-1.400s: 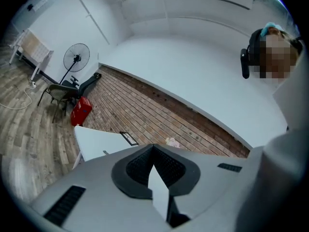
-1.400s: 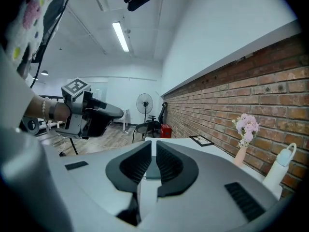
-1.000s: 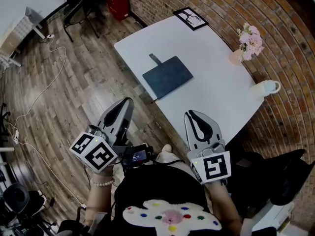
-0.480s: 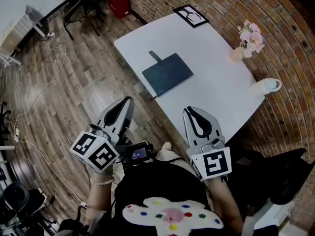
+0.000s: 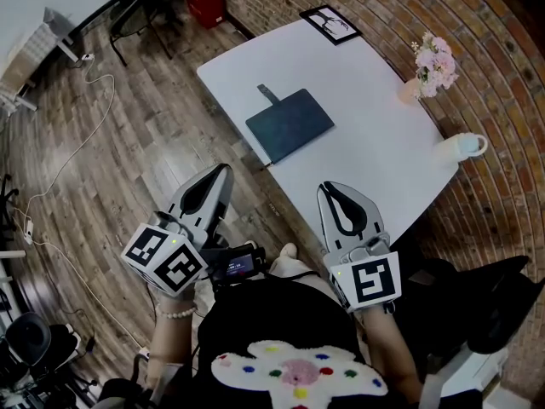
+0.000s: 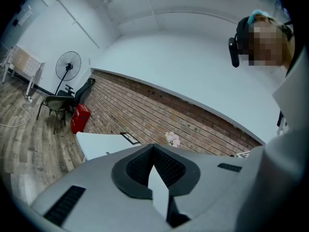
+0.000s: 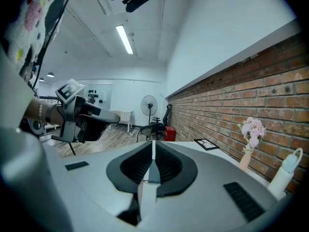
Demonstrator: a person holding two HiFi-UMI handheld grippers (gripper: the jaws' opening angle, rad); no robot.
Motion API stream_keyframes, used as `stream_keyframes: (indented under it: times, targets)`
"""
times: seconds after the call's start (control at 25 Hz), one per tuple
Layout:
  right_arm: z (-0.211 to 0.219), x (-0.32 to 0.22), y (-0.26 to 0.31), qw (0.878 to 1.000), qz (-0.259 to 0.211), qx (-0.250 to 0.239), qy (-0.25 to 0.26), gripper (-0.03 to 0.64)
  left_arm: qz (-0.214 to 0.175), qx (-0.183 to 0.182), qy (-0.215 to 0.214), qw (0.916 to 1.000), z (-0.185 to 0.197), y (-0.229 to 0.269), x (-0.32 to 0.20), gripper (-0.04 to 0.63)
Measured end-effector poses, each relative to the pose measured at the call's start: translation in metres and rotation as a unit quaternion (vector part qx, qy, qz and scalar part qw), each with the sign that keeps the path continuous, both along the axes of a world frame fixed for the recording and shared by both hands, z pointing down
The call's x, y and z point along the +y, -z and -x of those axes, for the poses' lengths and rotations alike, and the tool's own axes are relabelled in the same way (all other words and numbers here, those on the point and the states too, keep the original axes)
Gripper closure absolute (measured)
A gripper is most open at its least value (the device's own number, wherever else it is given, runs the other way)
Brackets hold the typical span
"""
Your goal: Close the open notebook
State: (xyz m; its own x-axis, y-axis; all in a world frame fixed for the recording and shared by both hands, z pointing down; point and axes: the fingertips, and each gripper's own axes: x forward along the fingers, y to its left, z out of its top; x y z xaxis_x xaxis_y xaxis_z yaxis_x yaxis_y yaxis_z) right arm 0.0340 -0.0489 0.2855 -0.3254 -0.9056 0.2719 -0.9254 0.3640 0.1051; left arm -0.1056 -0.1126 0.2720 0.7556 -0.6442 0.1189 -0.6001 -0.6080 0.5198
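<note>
Jaws of right tool (image 5: 330, 191) lately closing, now together, left tool (image 5: 223, 174) likewise; notebook (image 5: 289, 126) well ahead, closed.

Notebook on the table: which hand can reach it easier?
Left, probably. The left gripper looks nearer the notebook, which lies by the table's edge on that side; the right gripper is further off. Both jaws are shut.

- Head view: high over the person, facing steeply down; white table (image 5: 375, 143) ahead, left gripper (image 5: 223, 172) and right gripper (image 5: 329, 189) close under the lens.
- Left gripper view: low, along its own jaws, about level, facing the brick wall (image 6: 145, 114); table far off.
- Right gripper view: likewise, near the table edge; left gripper at its left.
- All three share table, wall, pink flowers (image 5: 434, 62), framed picture (image 5: 329, 26).
</note>
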Motion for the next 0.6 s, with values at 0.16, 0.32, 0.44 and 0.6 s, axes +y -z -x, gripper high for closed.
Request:
stream_keyframes:
  times: [0.16, 0.32, 0.44, 0.6]
  targets:
    - [0.0027, -0.003, 0.0028, 1.0, -0.013, -0.013, -0.003, 0.572, 0.0, -0.002, -0.001, 1.0, -0.0018, -0.0032, 0.0004, 0.578]
    - [0.0053, -0.0036, 0.0047, 1.0, -0.019, -0.02, -0.004, 0.572, -0.001, -0.005, 0.0, 1.0, -0.002, -0.0044, 0.001, 0.578]
    - [0.0059, -0.0022, 0.0026, 1.0, -0.015, -0.019, -0.004, 0.572, -0.003, -0.009, 0.0, 1.0, -0.0017, -0.0043, 0.0006, 0.578]
    - [0.0064, -0.0004, 0.0008, 1.0, -0.013, -0.013, -0.005, 0.573, -0.003, -0.011, -0.001, 0.9999, -0.0014, -0.0049, 0.0013, 0.578]
